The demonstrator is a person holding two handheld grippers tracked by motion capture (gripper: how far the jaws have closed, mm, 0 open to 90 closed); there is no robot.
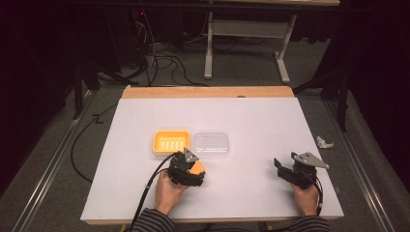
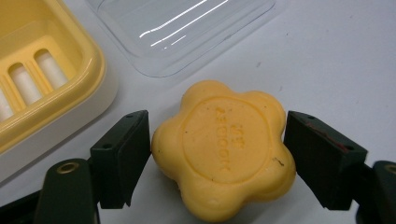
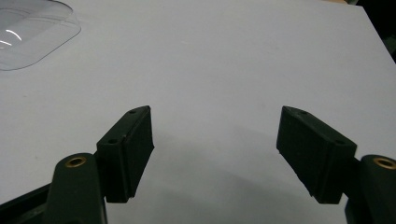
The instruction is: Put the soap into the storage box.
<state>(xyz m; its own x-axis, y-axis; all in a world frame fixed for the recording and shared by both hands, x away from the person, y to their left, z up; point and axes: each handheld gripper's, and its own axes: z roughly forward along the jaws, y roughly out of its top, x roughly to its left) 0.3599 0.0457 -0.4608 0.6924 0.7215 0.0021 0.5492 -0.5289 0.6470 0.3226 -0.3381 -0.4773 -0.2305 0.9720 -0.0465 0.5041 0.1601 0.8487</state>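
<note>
orange soap [image 2: 224,149] sits between the left tongs' [image 2: 217,140] jaws.

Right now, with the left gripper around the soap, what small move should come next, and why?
Probably close the left gripper on the flower-shaped soap: its jaws flank the soap, one touching or nearly so, the other near but apart, and the yellow soap dish sits empty just beyond.

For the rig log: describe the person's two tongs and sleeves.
Both the left tongs and the right tongs are black, with flat rectangular pads, brass-coloured pivot rivets, a grey three-cornered top plate and a trailing black cable. The sleeves are dark with thin light stripes.
</note>
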